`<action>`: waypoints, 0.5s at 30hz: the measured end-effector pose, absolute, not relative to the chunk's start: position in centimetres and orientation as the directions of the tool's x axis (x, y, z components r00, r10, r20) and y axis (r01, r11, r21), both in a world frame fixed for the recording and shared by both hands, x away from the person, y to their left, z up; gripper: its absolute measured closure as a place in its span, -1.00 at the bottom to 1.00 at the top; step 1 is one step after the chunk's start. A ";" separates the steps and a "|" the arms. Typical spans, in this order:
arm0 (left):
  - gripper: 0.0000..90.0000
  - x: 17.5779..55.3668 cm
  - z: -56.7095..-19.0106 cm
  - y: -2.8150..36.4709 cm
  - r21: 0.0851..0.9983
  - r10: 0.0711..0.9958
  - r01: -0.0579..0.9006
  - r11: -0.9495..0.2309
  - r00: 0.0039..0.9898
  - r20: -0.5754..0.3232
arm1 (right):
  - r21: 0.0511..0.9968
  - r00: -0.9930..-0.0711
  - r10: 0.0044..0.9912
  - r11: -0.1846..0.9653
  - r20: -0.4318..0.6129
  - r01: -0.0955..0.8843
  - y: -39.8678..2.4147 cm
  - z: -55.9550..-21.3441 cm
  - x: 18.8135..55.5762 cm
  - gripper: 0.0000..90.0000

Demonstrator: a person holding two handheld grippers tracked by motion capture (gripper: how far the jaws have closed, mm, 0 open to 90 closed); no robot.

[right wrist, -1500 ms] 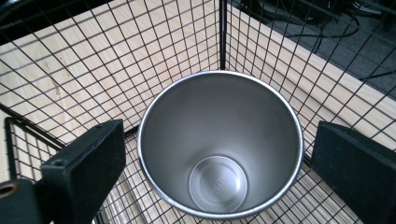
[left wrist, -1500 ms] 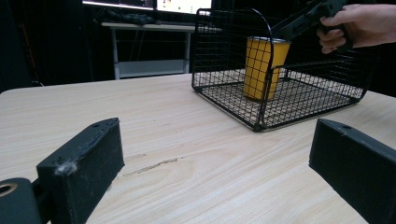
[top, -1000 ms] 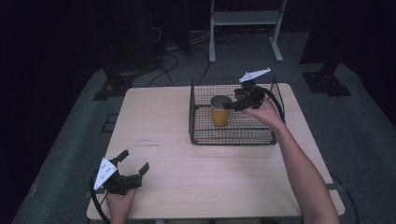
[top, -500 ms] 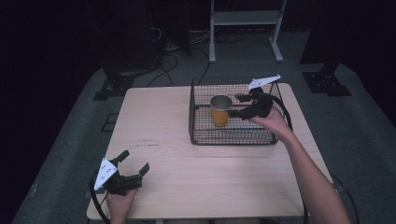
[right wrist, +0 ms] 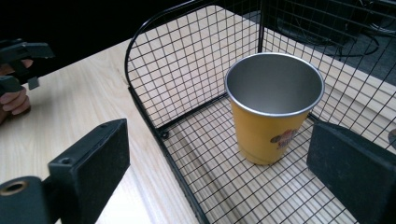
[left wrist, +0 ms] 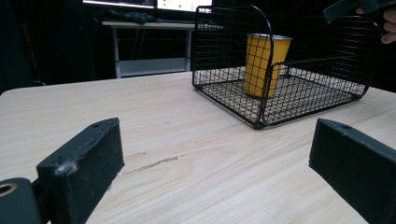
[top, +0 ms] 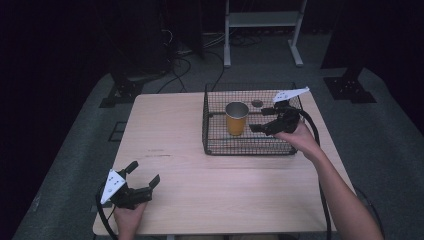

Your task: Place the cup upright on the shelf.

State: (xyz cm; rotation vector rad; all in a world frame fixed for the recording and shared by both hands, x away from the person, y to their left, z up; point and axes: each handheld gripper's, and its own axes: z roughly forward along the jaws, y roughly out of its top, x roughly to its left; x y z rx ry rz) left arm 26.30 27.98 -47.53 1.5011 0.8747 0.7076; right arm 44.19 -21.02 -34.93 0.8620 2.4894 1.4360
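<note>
Tongs first: the right gripper [top: 265, 119] hovers over the right part of a black wire basket [top: 215, 145], its jaws spread wide with nothing between them. In the right gripper view the two black jaws stand far apart at the bottom corners, and a yellow cup [right wrist: 274, 106] sits between and beyond them, apart from both. The person's right hand [top: 300, 137] holds this gripper from the basket's near right corner, with the forearm running down to the bottom edge of the high view. A grey three-cornered plate [top: 291, 94] sits on top of the gripper.

The left gripper [top: 142, 176] rests low at the near left corner of the table [top: 170, 135], well apart from the basket. Its jaws are also wide, holding nothing; in the left gripper view bare wood shows between them. The left hand [top: 129, 216] grips it from below, and its own pale plate [top: 113, 184] shows at its left side.

The cup stands upright on the basket's wire floor, in the left half, near the left wall. It is yellow outside with a silvery inside and rim, and bears a small printed mark low on its side. A small dark round thing [top: 257, 103] lies on the basket floor toward the far side; what it is cannot be told.

The basket sits on the far right part of the pale wooden table. Beyond the table are a dark floor, cables [top: 175, 45] and a white frame stand [top: 262, 20].
</note>
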 end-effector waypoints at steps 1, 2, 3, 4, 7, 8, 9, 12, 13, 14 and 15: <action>-0.95 26.3 -47.5 28.0 0.992 0.845 0.125 -0.019 0.533 -0.051 | 0.830 -0.827 0.539 0.382 0.157 0.407 -21.1 -35.0 43.9 -0.88; -0.95 26.3 -47.5 28.0 0.992 0.845 0.125 -0.019 0.533 -0.051 | 0.830 -0.827 0.539 0.382 0.157 0.407 -21.1 -35.0 43.9 -0.88; -0.95 26.3 -47.5 27.9 0.992 0.845 0.125 -0.019 0.533 -0.051 | 0.831 -0.828 0.540 0.384 0.152 0.403 -21.2 -35.0 43.7 -0.88; -0.95 26.3 -47.5 27.9 0.992 0.845 0.125 -0.019 0.533 -0.051 | 0.829 -0.828 0.538 0.384 0.158 0.407 -21.2 -35.1 43.6 -0.88; -0.95 26.3 -47.5 27.9 0.992 0.845 0.124 -0.020 0.532 -0.049 | 0.828 -0.830 0.530 0.379 0.172 0.413 -21.6 -35.5 43.1 -0.88; -0.95 26.3 -47.5 27.9 0.992 0.845 0.124 -0.020 0.532 -0.049 | 0.828 -0.830 0.530 0.379 0.172 0.413 -21.6 -35.5 43.1 -0.88; -0.95 26.3 -47.5 27.9 0.992 0.845 0.125 -0.021 0.533 -0.049 | 0.824 -0.831 0.528 0.384 0.175 0.417 -21.6 -35.6 43.0 -0.88; -0.95 26.3 -47.5 27.9 0.992 0.845 0.125 -0.022 0.532 -0.048 | 0.823 -0.832 0.525 0.384 0.178 0.418 -21.9 -35.9 42.6 -0.88; -0.95 26.3 -47.5 27.9 0.992 0.845 0.125 -0.022 0.532 -0.048 | 0.821 -0.832 0.524 0.385 0.181 0.421 -22.0 -36.1 42.5 -0.88; -0.95 26.3 -47.5 27.9 0.992 0.845 0.125 -0.022 0.532 -0.049 | 0.818 -0.832 0.525 0.390 0.180 0.423 -22.1 -36.3 42.3 -0.88; -0.95 26.3 -47.5 27.9 0.992 0.845 0.125 -0.022 0.532 -0.048 | 0.818 -0.832 0.525 0.390 0.180 0.423 -22.1 -36.3 42.3 -0.88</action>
